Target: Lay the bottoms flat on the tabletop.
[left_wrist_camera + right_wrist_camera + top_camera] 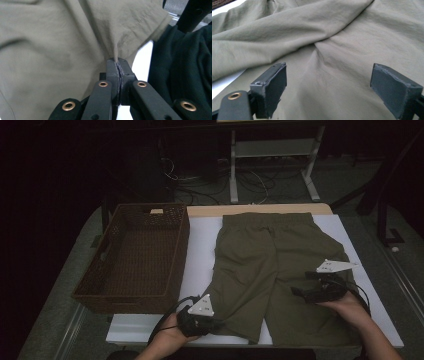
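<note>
Olive shorts (270,265) pinched in left claw (117,65); right claw (328,92) wide apart over fabric.

Olive-green shorts (270,265), brown woven basket (137,257), white table (197,250)

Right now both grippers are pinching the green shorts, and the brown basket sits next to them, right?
Not quite. Only the left gripper is shut on the green shorts; the right gripper view shows the right gripper open above the cloth. The brown basket does sit beside the shorts.
</note>
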The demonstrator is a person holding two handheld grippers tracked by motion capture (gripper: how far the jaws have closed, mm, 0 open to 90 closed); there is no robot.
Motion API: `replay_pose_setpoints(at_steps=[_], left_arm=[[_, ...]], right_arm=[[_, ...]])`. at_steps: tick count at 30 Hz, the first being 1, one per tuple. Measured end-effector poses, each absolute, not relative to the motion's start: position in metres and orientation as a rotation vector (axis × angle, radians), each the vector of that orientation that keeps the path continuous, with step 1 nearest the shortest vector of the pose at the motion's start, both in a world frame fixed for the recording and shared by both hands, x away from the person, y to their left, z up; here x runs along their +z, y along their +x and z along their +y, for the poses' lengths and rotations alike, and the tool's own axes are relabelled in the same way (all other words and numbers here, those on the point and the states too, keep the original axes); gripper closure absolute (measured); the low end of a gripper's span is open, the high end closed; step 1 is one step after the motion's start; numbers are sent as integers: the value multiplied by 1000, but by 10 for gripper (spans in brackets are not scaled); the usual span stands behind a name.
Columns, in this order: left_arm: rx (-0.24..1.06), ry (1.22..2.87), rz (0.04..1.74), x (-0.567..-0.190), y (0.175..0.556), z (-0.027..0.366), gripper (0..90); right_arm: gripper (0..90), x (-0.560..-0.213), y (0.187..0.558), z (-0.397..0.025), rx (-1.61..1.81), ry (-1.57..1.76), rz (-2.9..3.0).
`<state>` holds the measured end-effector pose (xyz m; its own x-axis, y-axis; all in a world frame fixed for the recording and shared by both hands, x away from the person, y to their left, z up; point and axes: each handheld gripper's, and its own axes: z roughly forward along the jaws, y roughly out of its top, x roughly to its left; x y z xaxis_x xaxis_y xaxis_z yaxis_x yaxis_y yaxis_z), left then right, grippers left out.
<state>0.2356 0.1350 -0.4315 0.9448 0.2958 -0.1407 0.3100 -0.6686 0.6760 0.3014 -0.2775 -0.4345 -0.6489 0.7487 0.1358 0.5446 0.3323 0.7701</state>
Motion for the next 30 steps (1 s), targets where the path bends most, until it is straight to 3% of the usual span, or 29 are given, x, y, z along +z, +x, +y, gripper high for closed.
replay_pose_setpoints(at_steps=[6,14,18,25,30], left_arm=[[-48,2362,434,-436,227,144,876],[6,2234,480,-426,243,143,521],[46,2181,499,-418,254,139,416],[92,2169,521,-416,272,125,348],[130,2154,563,-414,291,115,304]], right_arm=[[137,-435,301,-275,1214,1160,2367],[149,-435,301,-271,1218,1144,2394],[195,-435,301,-268,1228,1145,2424],[301,-435,299,-257,1231,1094,2498],[306,-437,301,-248,1215,1063,2528]])
